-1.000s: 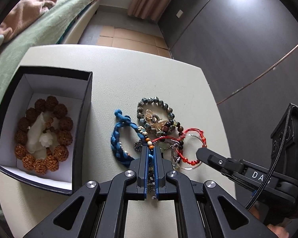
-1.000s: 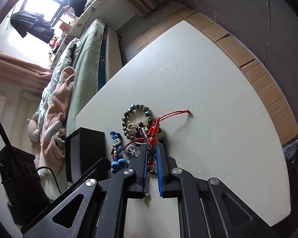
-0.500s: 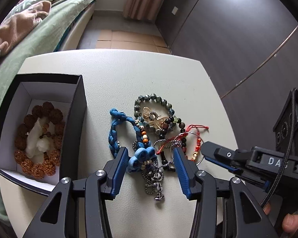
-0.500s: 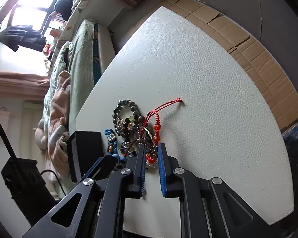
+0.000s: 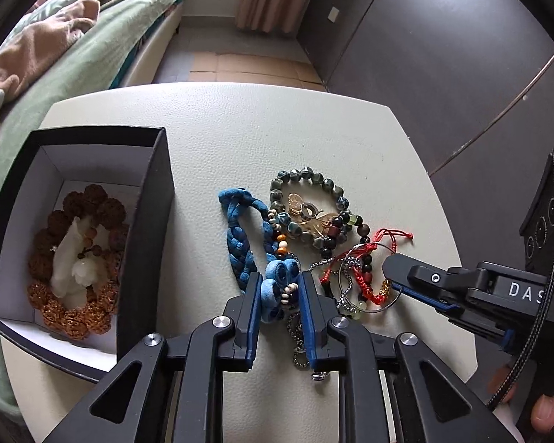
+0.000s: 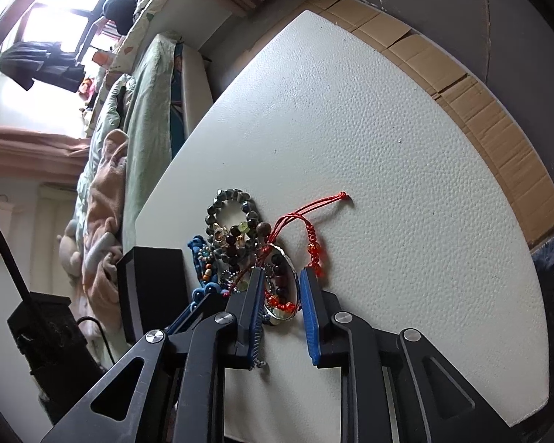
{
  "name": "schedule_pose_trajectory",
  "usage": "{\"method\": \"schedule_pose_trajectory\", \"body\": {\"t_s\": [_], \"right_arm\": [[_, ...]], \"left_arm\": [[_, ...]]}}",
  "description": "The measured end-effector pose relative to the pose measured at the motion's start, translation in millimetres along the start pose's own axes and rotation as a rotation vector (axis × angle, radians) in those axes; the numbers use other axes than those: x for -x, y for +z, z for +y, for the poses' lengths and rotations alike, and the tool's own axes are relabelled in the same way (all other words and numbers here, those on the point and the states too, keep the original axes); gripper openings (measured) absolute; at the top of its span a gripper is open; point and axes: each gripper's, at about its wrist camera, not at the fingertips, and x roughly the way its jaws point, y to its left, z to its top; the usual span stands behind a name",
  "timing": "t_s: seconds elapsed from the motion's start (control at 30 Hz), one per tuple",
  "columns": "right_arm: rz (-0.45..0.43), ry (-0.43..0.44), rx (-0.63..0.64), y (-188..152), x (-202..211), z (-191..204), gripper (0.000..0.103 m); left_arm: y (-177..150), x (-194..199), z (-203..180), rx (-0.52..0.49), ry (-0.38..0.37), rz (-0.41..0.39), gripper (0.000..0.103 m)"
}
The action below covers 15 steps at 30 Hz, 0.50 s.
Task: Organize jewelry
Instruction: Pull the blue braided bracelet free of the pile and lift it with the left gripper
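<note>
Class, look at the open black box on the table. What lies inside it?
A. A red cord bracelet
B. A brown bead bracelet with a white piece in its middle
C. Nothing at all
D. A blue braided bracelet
B: in the left wrist view the black box holds a brown bead bracelet ringed around a white piece.

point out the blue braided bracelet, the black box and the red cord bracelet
blue braided bracelet [image 5: 239, 247], left wrist view, on its braided left strand
black box [image 5: 144, 236], left wrist view, on its right wall
red cord bracelet [image 6: 315, 234], right wrist view, on its knotted section
</note>
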Motion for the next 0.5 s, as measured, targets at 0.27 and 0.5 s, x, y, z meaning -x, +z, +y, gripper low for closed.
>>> {"method": "schedule_pose_trajectory", "body": {"t_s": [0.27,0.5], "right_arm": [[-0.053,0.021,0.043,-3,9,9,0.004],[-0.124,0.077,0.118,-12,34,29,0.004]], "left_arm": [[3,27,7,0.033,-0.039,-0.082,0.019],[0,60,18,0.073,-0.105,-0.152,0.019]]}}
